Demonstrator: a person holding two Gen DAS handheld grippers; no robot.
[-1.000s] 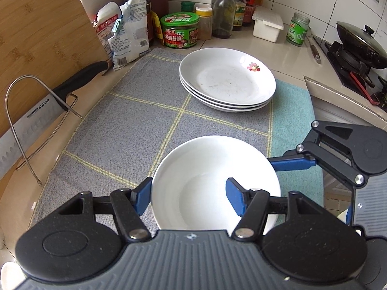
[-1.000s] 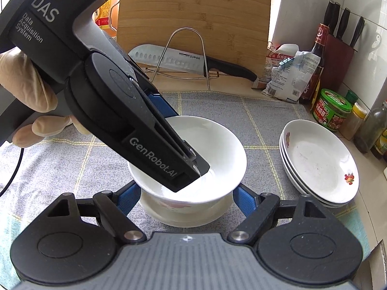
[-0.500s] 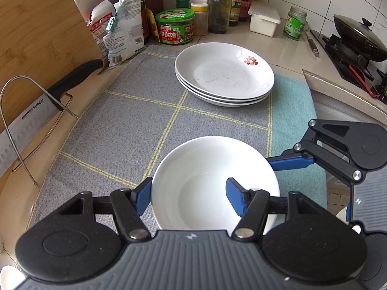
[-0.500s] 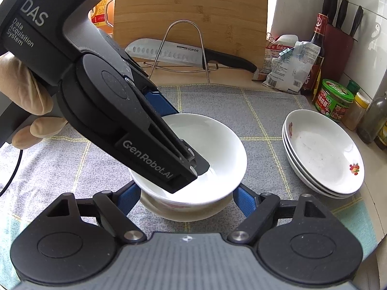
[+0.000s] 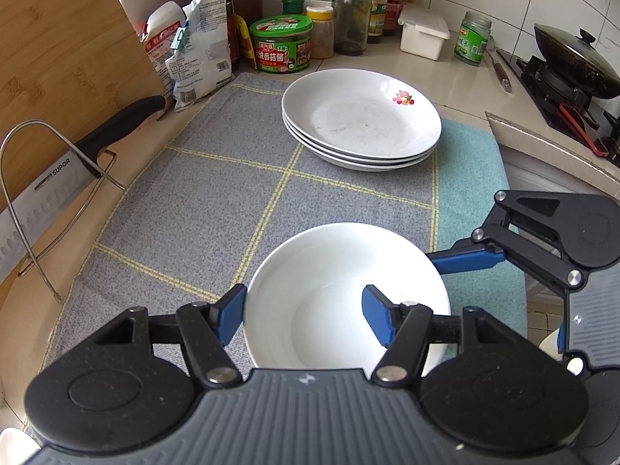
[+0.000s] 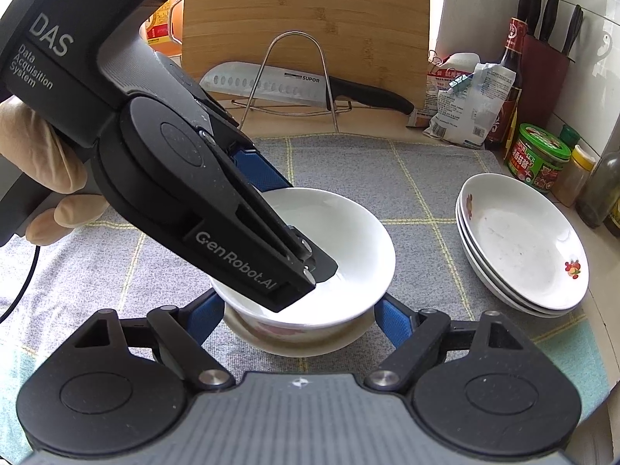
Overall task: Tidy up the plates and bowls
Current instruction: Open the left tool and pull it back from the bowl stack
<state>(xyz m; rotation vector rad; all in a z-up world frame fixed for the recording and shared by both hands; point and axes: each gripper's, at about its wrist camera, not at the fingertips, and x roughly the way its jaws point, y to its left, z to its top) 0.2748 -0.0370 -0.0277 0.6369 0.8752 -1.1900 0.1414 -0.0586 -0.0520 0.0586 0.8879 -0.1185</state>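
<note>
Both grippers' jaws have just been opening, the right gripper [image 6: 298,319] noticeably wider, its blue fingers [image 6: 393,319] now standing clear on either side of the lower bowl [image 6: 294,339]. One finger of the left gripper [image 5: 304,316] sits inside the upper white bowl [image 5: 333,271] and one outside, straddling its rim; whether they still pinch it I cannot tell. Nested, the bowls rest on the grey checked mat [image 5: 201,209], well apart from the stack of plates [image 5: 360,124].

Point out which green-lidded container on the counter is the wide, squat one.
The tub with the red-and-green label, just behind the stacked plates. The glass jar by the stove is narrower and taller.
</note>
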